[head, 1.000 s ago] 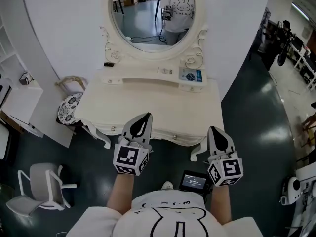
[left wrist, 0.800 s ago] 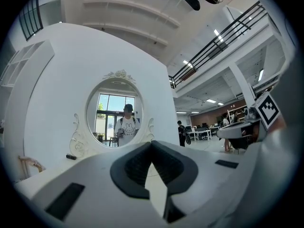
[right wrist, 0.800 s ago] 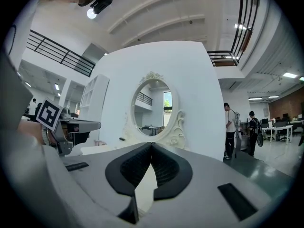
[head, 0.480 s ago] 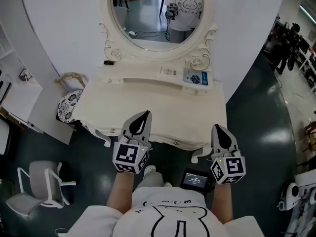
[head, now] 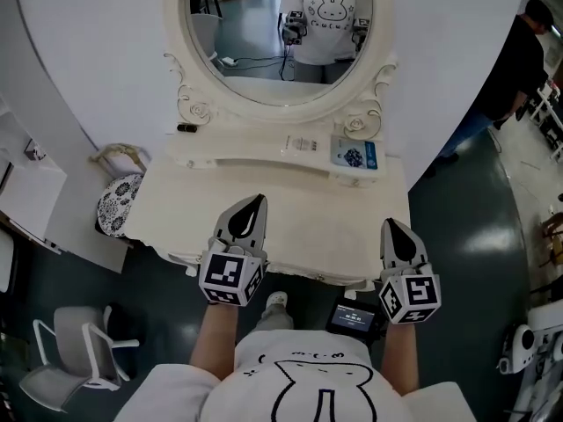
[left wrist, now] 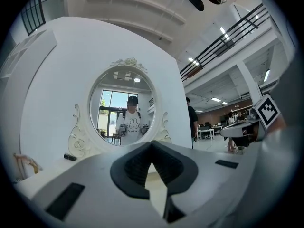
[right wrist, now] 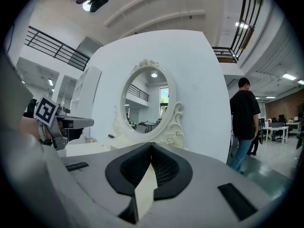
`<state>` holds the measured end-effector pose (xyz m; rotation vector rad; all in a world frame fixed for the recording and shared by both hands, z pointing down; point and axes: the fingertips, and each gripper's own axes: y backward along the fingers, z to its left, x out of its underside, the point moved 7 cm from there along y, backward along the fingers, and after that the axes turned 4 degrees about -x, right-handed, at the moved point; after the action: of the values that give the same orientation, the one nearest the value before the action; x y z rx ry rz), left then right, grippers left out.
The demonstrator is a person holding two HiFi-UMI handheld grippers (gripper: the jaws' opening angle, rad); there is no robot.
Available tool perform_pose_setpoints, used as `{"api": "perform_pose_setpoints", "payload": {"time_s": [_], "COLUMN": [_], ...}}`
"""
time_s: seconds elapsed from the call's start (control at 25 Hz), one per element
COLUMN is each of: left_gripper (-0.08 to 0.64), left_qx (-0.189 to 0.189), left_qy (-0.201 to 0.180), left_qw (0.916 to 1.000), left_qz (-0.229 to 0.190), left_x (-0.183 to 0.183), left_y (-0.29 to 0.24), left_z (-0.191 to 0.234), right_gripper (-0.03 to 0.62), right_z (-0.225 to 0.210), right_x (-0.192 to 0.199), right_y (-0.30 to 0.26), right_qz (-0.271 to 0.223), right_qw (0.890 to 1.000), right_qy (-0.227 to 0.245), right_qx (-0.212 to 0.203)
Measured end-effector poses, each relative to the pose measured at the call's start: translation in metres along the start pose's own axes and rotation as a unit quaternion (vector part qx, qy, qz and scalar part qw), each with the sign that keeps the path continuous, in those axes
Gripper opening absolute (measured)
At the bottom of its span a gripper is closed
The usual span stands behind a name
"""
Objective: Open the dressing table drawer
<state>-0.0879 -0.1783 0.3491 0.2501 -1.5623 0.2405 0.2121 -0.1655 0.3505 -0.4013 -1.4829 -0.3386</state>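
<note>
Head view: left gripper (head: 253, 202) and right gripper (head: 391, 225), both closed (empty), at the table's (head: 308, 214) front edge, lower centre; mirror (head: 264, 33) at top.

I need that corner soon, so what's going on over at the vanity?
A person stands at the cream dressing table with a handheld gripper in each hand. The left tongs and right tongs are both shut and empty. They are held level above the front of the table and point toward the oval mirror. Nothing looks pulled out of the table front, so the opening has not begun.
</note>
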Motion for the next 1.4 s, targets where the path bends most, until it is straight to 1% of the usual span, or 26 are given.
{"api": "perform_pose_setpoints", "payload": {"time_s": [0.32,0.52,0.72,0.96,1.24,1.32,1.4], "left_gripper": [0.011,0.011,0.011,0.011,0.009,0.009,0.009], "left_qx": [0.013,0.015,0.031,0.038,0.037,0.035,0.033], "left_qy": [0.010,0.025,0.033,0.044,0.049,0.046,0.045], "left_qw": [0.9999,0.9996,0.9988,0.9978,0.9966,0.9961,0.9956], "left_qz": [0.002,0.006,0.016,0.032,0.055,0.066,0.075], "left_x": [0.004,0.011,0.022,0.035,0.050,0.055,0.060], "left_y": [-0.060,-0.087,-0.108,-0.125,-0.147,-0.152,-0.156], "left_z": [0.047,0.080,0.097,0.105,0.097,0.094,0.092], "right_gripper": [-0.011,-0.011,-0.011,-0.011,-0.007,0.030,0.042], "right_z": [-0.016,-0.017,-0.018,-0.022,-0.041,-0.046,-0.051], "right_x": [0.000,0.005,0.015,0.024,0.041,0.049,0.057], "right_y": [-0.061,-0.089,-0.112,-0.126,-0.138,-0.144,-0.150], "right_qz": [0.013,0.023,0.041,0.062,0.085,0.095,0.106], "right_qw": [0.999,0.998,0.997,0.995,0.993,0.992,0.991], "right_qy": [0.000,-0.005,-0.016,-0.023,-0.044,-0.051,-0.056], "right_qx": [0.034,0.050,0.067,0.075,0.070,0.063,0.056]}}
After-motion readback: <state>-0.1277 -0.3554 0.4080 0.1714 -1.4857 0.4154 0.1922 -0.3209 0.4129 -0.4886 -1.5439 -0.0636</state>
